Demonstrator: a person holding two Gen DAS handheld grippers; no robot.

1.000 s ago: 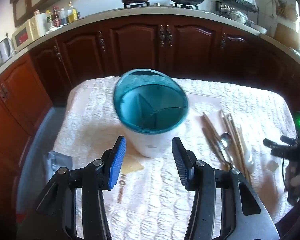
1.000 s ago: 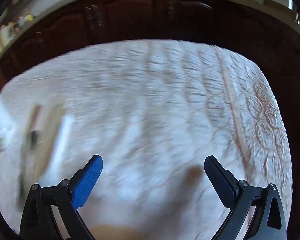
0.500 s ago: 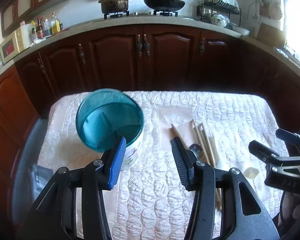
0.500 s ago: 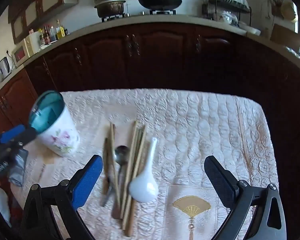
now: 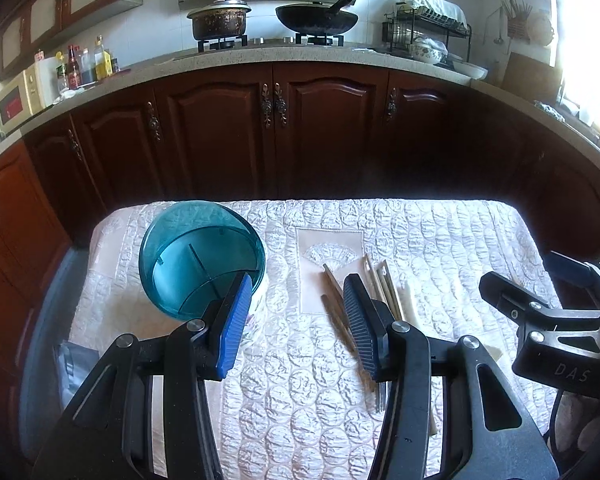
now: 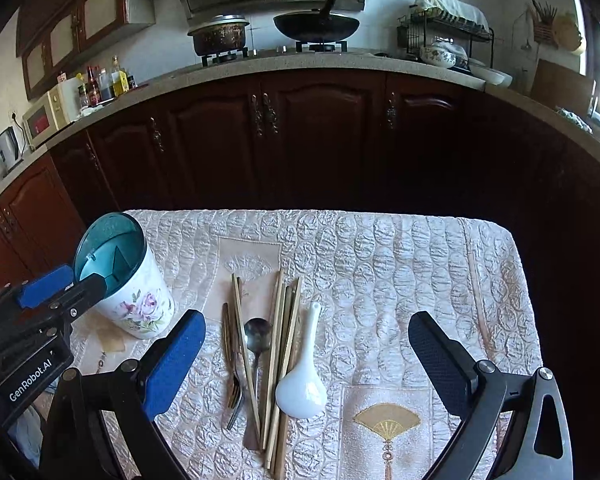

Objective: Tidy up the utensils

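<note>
A white floral utensil holder with a teal divided insert (image 6: 134,300) stands at the left of the table; in the left wrist view (image 5: 200,258) I look down into it. Beside it lie several wooden chopsticks (image 6: 280,344), a metal spoon (image 6: 257,332), a fork (image 6: 235,390) and a white ceramic soup spoon (image 6: 302,386), all side by side; the chopsticks also show in the left wrist view (image 5: 380,284). My left gripper (image 5: 296,320) is open and empty above the table, just right of the holder. My right gripper (image 6: 304,356) is wide open and empty above the utensils.
The table wears a cream quilted cloth (image 6: 400,272) with fan motifs. Dark wooden cabinets (image 6: 300,136) and a counter with a stove, pots and a dish rack stand behind. A grey cloth (image 5: 74,364) hangs at the table's left edge.
Both grippers have pulled back and up from the table, so more of the kitchen shows. The holder now sits lower left in the left view. The right view has swung from bare cloth onto the utensils.
</note>
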